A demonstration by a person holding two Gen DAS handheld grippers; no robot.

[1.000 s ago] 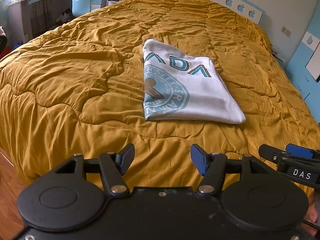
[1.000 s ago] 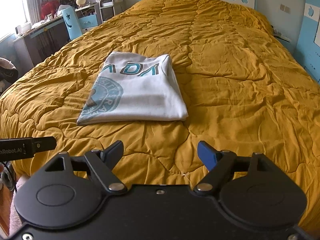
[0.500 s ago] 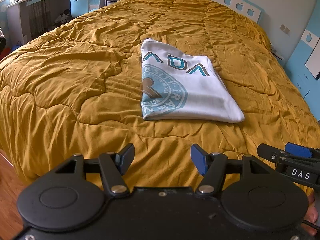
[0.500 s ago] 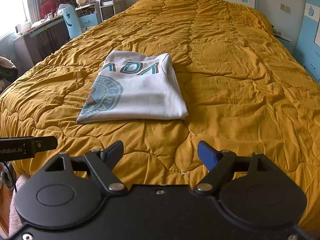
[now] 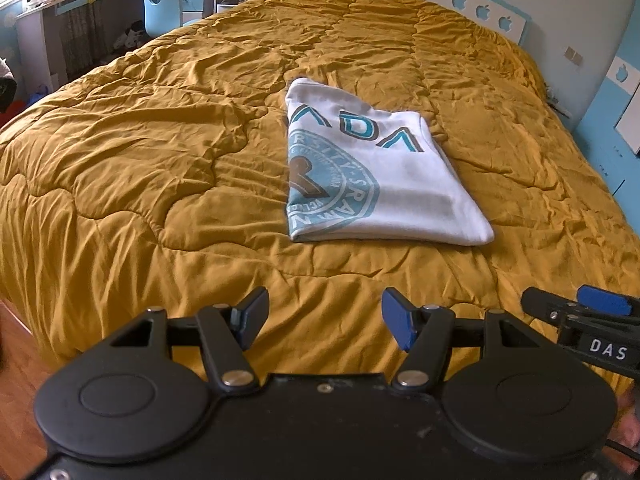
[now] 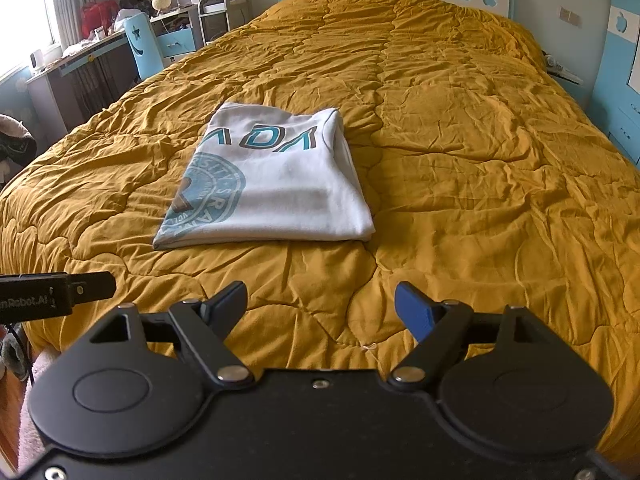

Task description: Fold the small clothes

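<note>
— So how far along does the folding look?

— Nearly finished, I'd say. Start with the bed [image 6: 460, 128]: its mustard quilt [image 5: 140, 184] is rumpled but carries just one garment. That's a white T-shirt [image 6: 280, 188] with a teal round print and lettering, lying on the quilt toward the near end of the bed, already folded into a compact, layered rectangle with fairly even edges.

— Anything left to do?

— Little that I can see. No other loose clothes show on the bed, so my guess is this piece is done, unless one more fold or a tidy-up is wanted.

— And the tools?

— Both are held low at the foot of the bed, level and aimed at the shirt but well apart from it. The left hand-held gripper [image 5: 323, 317] has its blue-tipped fingers spread, with only quilt between them. The right hand-held gripper [image 6: 320, 309] is likewise spread wide and pinching nothing. Each shows at the edge of the other's view, so they sit side by side.
</note>
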